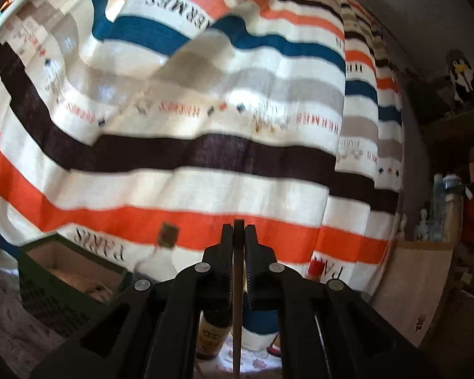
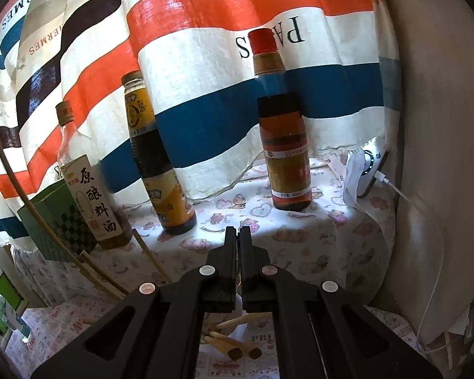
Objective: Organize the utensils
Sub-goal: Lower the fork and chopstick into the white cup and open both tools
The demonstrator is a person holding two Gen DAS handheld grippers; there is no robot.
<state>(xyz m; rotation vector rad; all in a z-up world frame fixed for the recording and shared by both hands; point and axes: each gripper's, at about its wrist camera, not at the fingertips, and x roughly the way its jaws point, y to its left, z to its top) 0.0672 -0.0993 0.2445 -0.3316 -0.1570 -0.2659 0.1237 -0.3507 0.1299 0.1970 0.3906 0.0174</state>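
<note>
My left gripper [image 1: 238,230] is shut on a thin wooden chopstick [image 1: 237,315] that runs up between its fingers, held high in front of the striped curtain [image 1: 205,145]. My right gripper [image 2: 237,232] is shut and empty above the patterned tablecloth [image 2: 300,246]. Below it, several wooden utensil handles [image 2: 233,341] stick out of a clear container. More chopsticks [image 2: 151,259] lie on the cloth to the left, and one long chopstick [image 2: 22,189] crosses the left side of the right wrist view.
Three sauce bottles stand against the curtain: a clear one [image 2: 91,195], a dark one [image 2: 154,158] and a red-capped one [image 2: 281,132]. A green checked box [image 2: 57,221] sits at the left. A phone on a charging cable [image 2: 369,170] leans at the right wall.
</note>
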